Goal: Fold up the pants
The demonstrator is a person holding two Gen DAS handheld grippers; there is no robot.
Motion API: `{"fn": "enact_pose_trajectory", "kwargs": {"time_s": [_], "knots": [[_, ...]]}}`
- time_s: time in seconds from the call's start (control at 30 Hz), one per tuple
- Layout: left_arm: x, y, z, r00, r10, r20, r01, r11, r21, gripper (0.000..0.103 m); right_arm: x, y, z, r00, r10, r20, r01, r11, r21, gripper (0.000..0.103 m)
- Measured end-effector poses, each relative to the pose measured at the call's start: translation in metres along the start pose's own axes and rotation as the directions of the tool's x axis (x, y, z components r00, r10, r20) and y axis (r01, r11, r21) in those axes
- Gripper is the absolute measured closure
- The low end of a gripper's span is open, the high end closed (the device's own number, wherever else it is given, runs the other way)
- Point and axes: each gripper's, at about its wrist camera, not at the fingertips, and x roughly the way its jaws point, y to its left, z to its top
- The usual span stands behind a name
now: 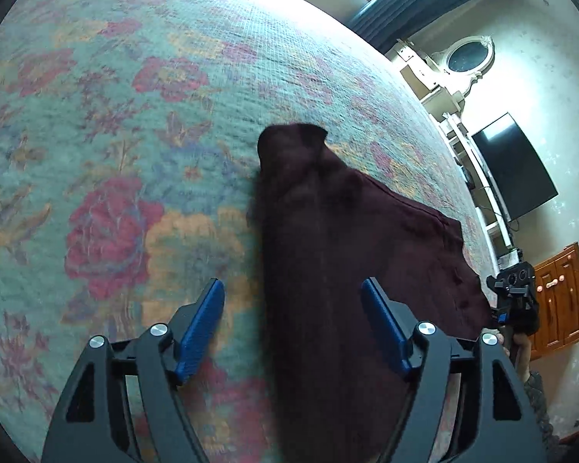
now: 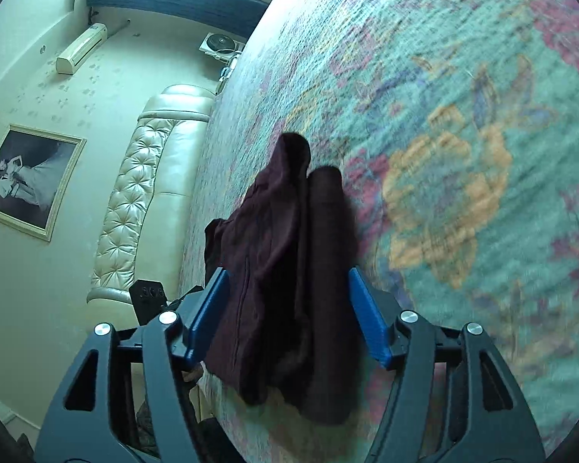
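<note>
Dark maroon pants [image 1: 328, 231] lie in a long bunched strip on the floral bedcover [image 1: 115, 135], running away from me toward a rounded end. My left gripper [image 1: 292, 285] is open. Its blue pads stand wide on either side of the near end of the cloth and do not press on it. In the right wrist view the pants [image 2: 281, 223] lie folded lengthwise in two ridges. My right gripper [image 2: 288, 272] is open around their near end, pads close beside the cloth without pinching it. The right gripper [image 1: 515, 289], held in a hand, also shows at the pants' far corner.
The floral bedcover [image 2: 444, 115] spreads wide to either side of the pants. A padded cream headboard [image 2: 146, 193] runs along one bed edge below a framed picture [image 2: 27, 181]. Past the other edge are a wall television [image 1: 513, 169] and a wooden cabinet [image 1: 559, 297].
</note>
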Motion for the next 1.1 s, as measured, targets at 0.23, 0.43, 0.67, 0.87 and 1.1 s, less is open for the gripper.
{"fn": "enact_pose_trajectory", "kwargs": {"time_s": [0.23,0.43,0.67,0.87,1.1], "knots": [[-0.009,-0.010,-0.056,0.994,-0.110,-0.020,0.108,0.991,-0.085,0.025,0.002,-0.001,-0.039,0.999,0.022,0.030,-0.022,1.000,0.013,0.033],[0.000,-0.021,-0.059,0.998,-0.064,-0.027,0.062,0.995,-0.085,0.043,0.013,-0.001,-0.044,1.000,-0.024,0.016,0.024,1.000,0.020,0.060],[-0.003,-0.016,-0.057,0.999,-0.034,-0.009,0.032,0.988,-0.152,0.080,0.009,-0.006,-0.045,1.000,0.015,0.027,-0.016,0.998,0.054,0.072],[-0.013,-0.032,-0.055,0.999,0.037,0.006,-0.036,0.993,-0.115,0.085,0.003,0.005,-0.044,1.000,0.004,0.021,-0.005,0.999,0.037,0.074],[-0.021,-0.045,-0.059,0.999,0.051,0.018,-0.048,0.993,-0.111,0.086,0.001,0.015,-0.045,1.000,-0.007,0.024,0.006,0.999,0.037,0.074]]}}
